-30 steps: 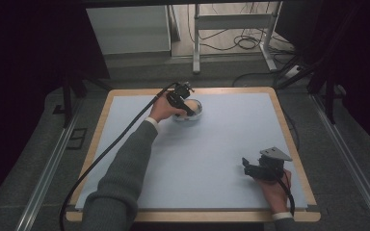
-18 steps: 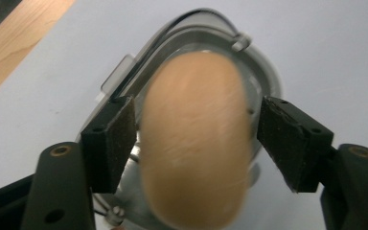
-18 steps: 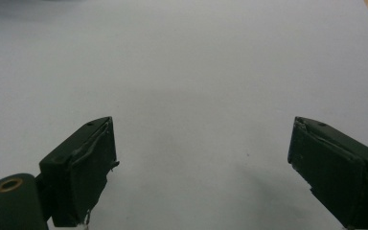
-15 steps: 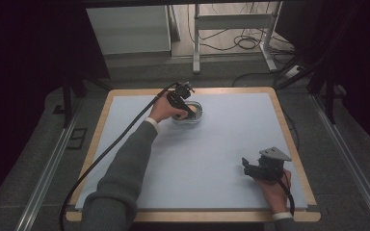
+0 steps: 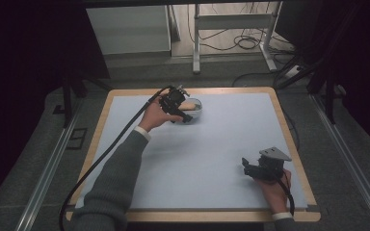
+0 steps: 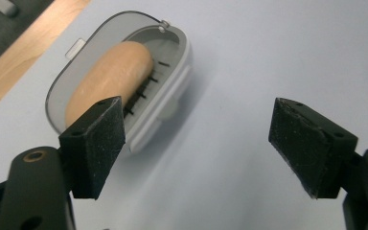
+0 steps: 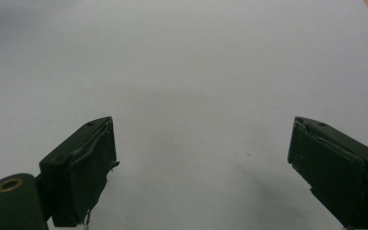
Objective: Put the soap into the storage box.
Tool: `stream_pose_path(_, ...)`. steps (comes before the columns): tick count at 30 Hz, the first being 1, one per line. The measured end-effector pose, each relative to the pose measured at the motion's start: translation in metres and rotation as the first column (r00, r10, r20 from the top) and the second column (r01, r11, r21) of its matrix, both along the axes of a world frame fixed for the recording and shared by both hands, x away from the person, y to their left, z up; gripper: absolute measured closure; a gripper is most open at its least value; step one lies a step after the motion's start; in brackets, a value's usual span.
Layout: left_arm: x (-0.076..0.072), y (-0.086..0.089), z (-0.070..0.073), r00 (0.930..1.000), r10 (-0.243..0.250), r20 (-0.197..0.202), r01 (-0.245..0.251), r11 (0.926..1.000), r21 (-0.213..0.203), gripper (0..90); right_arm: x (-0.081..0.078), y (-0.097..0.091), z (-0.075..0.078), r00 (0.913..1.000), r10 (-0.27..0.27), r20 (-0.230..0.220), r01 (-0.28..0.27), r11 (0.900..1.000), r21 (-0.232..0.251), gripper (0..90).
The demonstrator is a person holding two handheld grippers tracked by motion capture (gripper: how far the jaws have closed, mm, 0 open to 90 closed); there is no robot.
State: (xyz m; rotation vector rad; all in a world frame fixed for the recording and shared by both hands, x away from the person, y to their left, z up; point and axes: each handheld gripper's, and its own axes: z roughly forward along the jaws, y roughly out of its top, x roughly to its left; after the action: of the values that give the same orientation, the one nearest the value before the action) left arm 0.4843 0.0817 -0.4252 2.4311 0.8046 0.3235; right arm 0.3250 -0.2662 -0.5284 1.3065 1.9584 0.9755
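At the near right corner of the worktop (image 5: 221, 159) I have the right gripper (image 7: 201, 163) parked low, its fingers spread over bare surface with nothing between them. Farther off, toward the far edge, my left gripper (image 6: 196, 143) has just been opening; its fingers are spread with nothing between them, just short of the small grey container (image 6: 172, 76). The sausage-like roll (image 6: 110, 79) lies inside that container, so I judge the placing done and only the pull-back left.
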Motion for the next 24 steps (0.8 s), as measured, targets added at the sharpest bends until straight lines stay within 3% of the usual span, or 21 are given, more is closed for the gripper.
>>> stream_pose_path(2, -0.011, 0.005, 0.002, 0.9999, 0.0, 0.011, 0.0, 1.0, -0.005, 20.3, 0.0, 0.0, 0.0, 1.0, 0.0, -0.001, 0.0, 1.0, 0.0, 9.4)
stream_pose_path(8, -0.046, 0.03, -0.002, 0.9991, 0.031, 0.028, -0.028, 0.9957, -0.088, 20.9, 0.001, 0.0, 0.0, 1.0, 0.0, -0.003, 0.0, 1.0, -0.001, 9.4)
stream_pose_path(19, -0.095, 0.064, -0.015, 0.9957, 0.063, 0.068, -0.053, 0.9898, -0.132, 20.8, 0.001, 0.001, 0.0, 1.0, 0.001, -0.003, -0.001, 0.9999, -0.014, 9.4)
stream_pose_path(24, -0.114, 0.077, -0.029, 0.9932, 0.099, 0.061, -0.088, 0.9816, -0.17, 21.6, 0.001, 0.001, 0.0, 1.0, 0.001, -0.001, -0.001, 0.9999, -0.014, 9.4)
